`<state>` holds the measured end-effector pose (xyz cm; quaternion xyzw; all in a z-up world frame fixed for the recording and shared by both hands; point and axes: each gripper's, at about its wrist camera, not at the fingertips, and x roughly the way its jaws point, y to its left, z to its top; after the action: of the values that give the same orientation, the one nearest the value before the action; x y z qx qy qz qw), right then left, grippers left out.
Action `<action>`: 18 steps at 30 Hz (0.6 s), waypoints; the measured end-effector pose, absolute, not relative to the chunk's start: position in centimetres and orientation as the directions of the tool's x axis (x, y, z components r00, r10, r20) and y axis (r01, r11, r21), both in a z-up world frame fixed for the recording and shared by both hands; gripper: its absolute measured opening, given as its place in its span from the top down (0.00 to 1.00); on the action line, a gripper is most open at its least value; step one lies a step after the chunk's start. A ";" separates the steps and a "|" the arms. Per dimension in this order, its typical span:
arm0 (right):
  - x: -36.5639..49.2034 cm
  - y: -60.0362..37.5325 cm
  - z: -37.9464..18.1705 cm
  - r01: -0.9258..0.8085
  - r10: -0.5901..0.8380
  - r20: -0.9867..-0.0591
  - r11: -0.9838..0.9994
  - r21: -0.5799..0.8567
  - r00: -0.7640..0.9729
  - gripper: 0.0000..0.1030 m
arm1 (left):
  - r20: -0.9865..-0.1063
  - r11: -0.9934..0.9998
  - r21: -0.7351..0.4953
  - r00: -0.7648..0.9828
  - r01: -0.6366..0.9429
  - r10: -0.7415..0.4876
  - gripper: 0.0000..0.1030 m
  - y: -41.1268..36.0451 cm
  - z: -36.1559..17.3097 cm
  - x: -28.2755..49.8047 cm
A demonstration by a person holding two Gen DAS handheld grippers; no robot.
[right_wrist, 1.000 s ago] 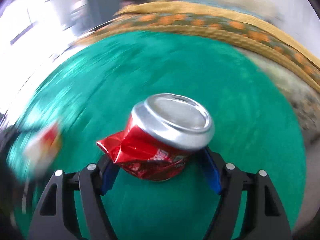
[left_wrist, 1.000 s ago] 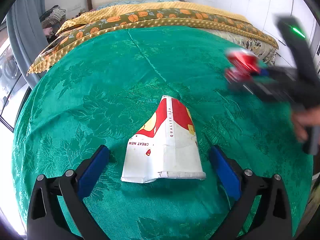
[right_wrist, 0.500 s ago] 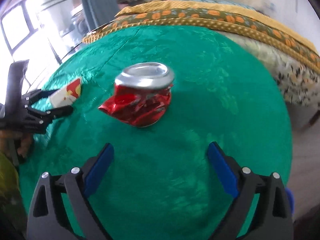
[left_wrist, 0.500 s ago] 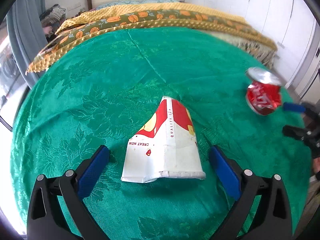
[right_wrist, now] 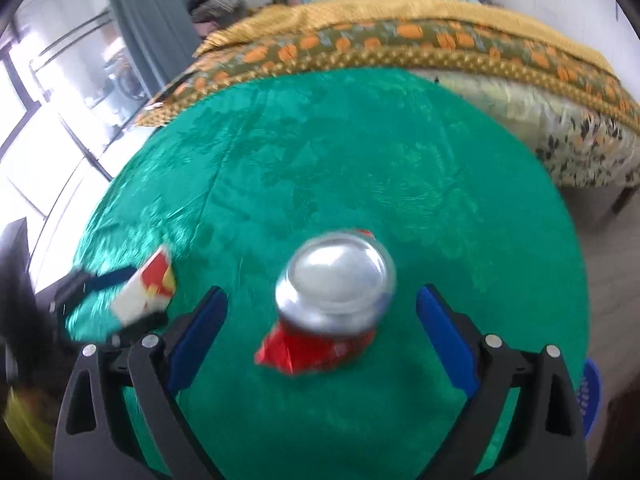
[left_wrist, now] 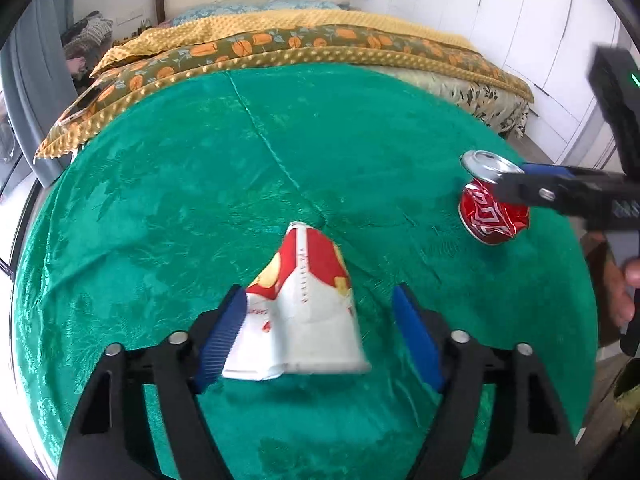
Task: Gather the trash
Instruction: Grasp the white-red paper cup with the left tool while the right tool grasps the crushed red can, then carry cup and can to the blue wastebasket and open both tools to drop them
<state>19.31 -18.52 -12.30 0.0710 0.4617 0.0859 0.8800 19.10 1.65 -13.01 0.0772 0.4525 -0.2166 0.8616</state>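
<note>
Nearest in the left wrist view, the left hand-held gripper [left_wrist: 318,326] is closing around a flattened paper cup [left_wrist: 304,304] that lies on the green worktop [left_wrist: 240,184]. Its left blue pad already seems to touch the cup's edge, while the right pad stands a little apart from it — so the pinch is not yet complete.

In the right wrist view, the right hand-held gripper [right_wrist: 322,334] is spread wide, and a crushed red can [right_wrist: 332,300] sits upright between its pads with a clear gap on both sides. This picture is blurred, so I cannot tell whether the pads are level with the can's body or above it. In the left wrist view the same can stands far to the right on the worktop, with one black finger of the right hand-held gripper crossing in front of it.

Beyond the worktop there is a bed [left_wrist: 300,44] with a yellow and orange cover, and white cupboards at the far right.

I judge that the step in hand is the grasping of both pieces of trash. The next move calls for the left pads to finish pressing on the soft cup without letting it slide away, and for the right pads to close on the can's dented sides — its silver rim looks slippery.
</note>
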 end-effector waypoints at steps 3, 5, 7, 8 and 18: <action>20.7 -17.8 -12.9 -0.041 0.141 -0.834 0.989 0.140 0.534 0.40 | -0.816 0.898 -0.026 0.510 0.439 -0.273 0.54 1.3 -13.1 19.2; 20.6 -18.2 -12.8 -0.006 0.113 -0.839 0.992 0.130 0.532 0.40 | -0.815 0.903 -0.032 0.512 0.428 -0.272 0.62 1.7 -13.0 19.3; 19.9 -18.5 -12.3 -0.014 0.121 -0.831 0.991 0.136 0.543 0.40 | -0.807 0.903 -0.053 0.515 0.426 -0.290 0.69 2.0 -12.7 19.3; 19.4 -18.6 -12.1 -0.025 0.128 -0.827 0.990 0.136 0.548 0.40 | -0.802 0.902 -0.065 0.516 0.427 -0.302 0.72 2.2 -12.4 19.0; 14.2 -20.2 -9.8 -0.107 0.183 -0.787 0.983 0.149 0.589 0.40 | -0.755 0.859 -0.129 0.513 0.496 -0.409 0.74 -1.0 -9.9 15.9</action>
<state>14.18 -20.17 -9.84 0.0427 0.4461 0.0812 0.8903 15.87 -1.03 -9.94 0.0517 0.4190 -0.2607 0.8682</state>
